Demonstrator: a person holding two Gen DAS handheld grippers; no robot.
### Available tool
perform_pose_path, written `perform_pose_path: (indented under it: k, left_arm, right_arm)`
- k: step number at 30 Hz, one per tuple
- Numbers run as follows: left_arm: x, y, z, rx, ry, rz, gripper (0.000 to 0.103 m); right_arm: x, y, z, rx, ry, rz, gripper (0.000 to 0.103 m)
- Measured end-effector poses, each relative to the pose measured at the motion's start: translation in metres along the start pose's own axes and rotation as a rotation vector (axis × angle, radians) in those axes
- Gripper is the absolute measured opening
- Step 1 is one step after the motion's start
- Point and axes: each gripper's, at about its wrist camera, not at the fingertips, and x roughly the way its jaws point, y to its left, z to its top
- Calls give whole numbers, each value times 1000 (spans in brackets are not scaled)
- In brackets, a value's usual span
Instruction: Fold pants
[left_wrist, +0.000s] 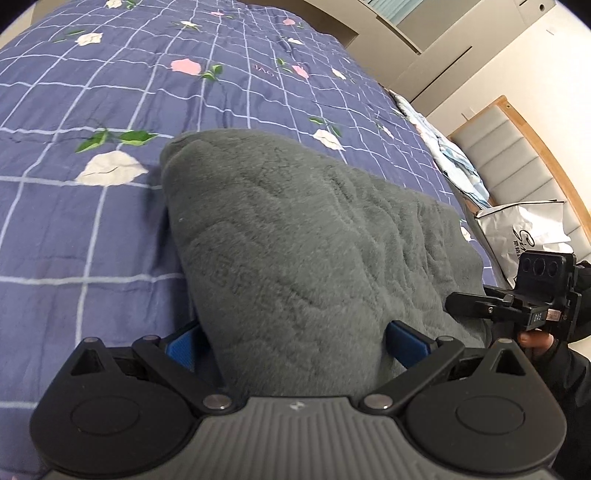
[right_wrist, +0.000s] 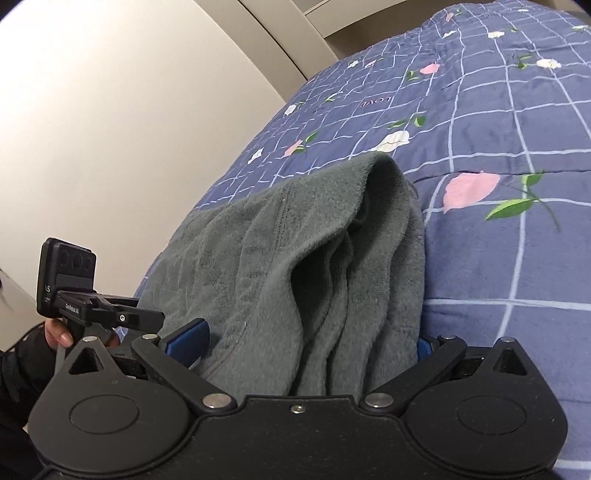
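A bedroom in a home. A bed (left_wrist: 110, 240) fills most of both views, covered by a blue quilt (right_wrist: 498, 258) printed with a white grid and pink and white flowers; a padded grey headboard (left_wrist: 517, 162) framed in light wood stands at one end. Pale wardrobe doors (left_wrist: 461, 44) and a plain cream wall (right_wrist: 110, 129) close off the room, and a white shopping bag (left_wrist: 524, 229) sits beside the bed.

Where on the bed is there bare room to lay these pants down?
The bedspread lies bare beyond and to the left of the pants. It is crowded toward the headboard, where a white bag and bundled bedding sit.
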Motion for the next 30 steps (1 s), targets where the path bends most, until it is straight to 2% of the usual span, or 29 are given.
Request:
perform_pose_path:
  k: [5,12,15,19,25,27,30]
  left_arm:
    - [5,-5,2,-2,-8,14,103]
    - [4,-10,4,-22,-2,45,103]
    - [2,-14,6,-19,6,57,101]
    - [-8,-21,8,-2,11,64,96]
    - [-32,-26,4,-21,13,51,90]
    - [-41,-25,0,-24,10,67,86]
    - [-54,-19,-5,-52,7,76,84]
  right_arm:
    - [-1,4,-6,22,-36,-27,103]
    - [-10,15,-23,69,-138,-82,102]
    - [-15,19,-26,83,-149,-92,98]
    - [-25,31,-29,107,-177,-71,92]
    - [-38,62,-29,104,-227,-31,91]
    - [-37,73,-29,95,-219,-35,87]
    - [-36,89,-34,86,-193,-78,72]
